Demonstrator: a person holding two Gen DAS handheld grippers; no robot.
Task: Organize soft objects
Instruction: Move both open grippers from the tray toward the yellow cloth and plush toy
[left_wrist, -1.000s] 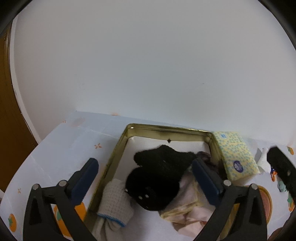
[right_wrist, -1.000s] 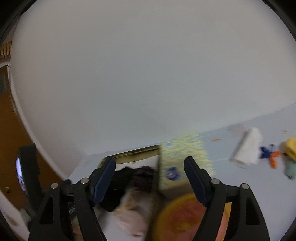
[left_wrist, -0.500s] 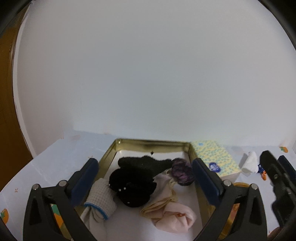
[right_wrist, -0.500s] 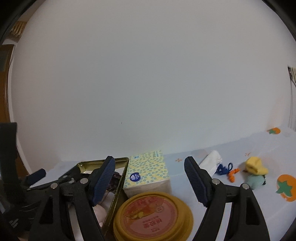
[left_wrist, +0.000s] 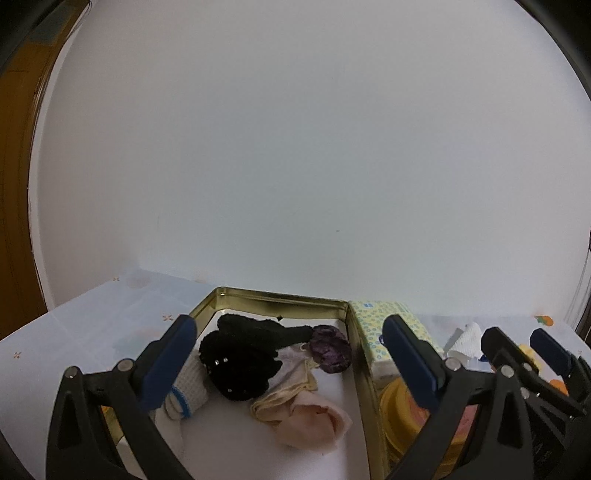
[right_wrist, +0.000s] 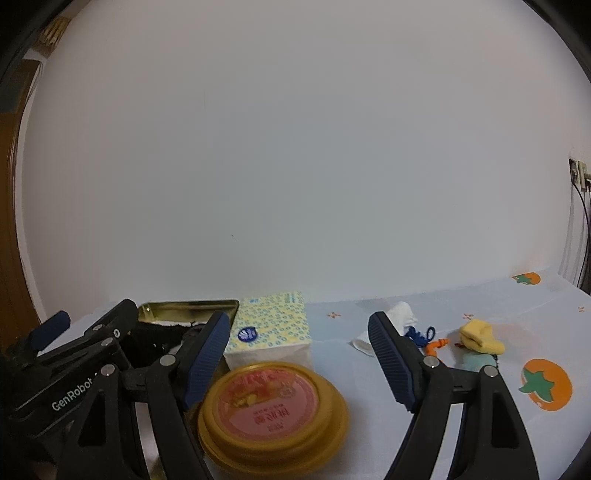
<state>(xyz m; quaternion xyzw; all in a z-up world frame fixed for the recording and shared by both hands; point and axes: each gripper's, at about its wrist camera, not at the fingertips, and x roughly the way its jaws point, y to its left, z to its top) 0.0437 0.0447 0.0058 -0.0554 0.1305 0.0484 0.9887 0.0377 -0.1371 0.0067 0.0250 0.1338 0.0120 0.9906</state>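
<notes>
Left wrist view: soft items fill the gold tin at lower centre, between the left gripper's parted, empty jaws. Right gripper gapes empty too, over the yellow tub; more soft pieces lie lower right. The persimmon-print tablecloth meets a bare white wall behind.

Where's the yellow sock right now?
The yellow sock lies on the tablecloth at the right of the right wrist view, beyond the right hand-held gripper, on a pale teal item, right of the orange piece.
</notes>
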